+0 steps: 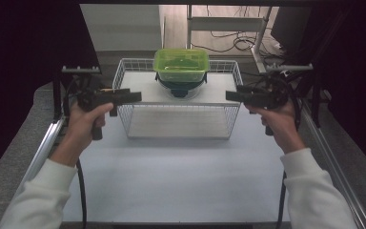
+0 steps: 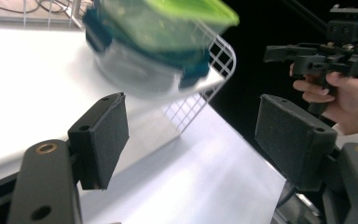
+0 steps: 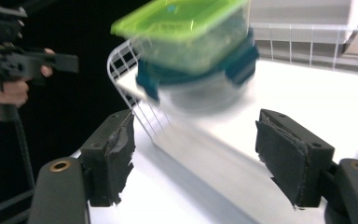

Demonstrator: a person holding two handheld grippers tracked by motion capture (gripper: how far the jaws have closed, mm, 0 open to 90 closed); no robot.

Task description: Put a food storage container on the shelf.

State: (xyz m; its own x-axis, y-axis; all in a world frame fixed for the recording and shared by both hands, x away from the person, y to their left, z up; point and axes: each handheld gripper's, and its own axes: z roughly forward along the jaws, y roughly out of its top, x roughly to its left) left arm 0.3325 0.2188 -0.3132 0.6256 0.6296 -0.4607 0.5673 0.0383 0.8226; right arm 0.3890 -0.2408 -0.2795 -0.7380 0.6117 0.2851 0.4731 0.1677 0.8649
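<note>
Green-lidded container [image 1: 181,64] sits stacked on a clear bowl [image 1: 181,88] in the wire basket [image 1: 124,78]; left hand-held gripper [image 1: 136,97] and right hand-held gripper [image 1: 231,96] flank it, jaws apart, empty; no grasp made yet.

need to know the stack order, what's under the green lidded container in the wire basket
The green lidded container sits on a clear round container with dark teal clips, which rests on the wire basket floor. The green container hides the lower one's top.

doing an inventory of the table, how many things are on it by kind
white wire basket: 1
green lidded plastic container: 1
clear round container with dark blue clips, under the green one: 1
black hand-held two-jaw grippers, left gripper and right gripper, both open: 2
total: 5
</note>
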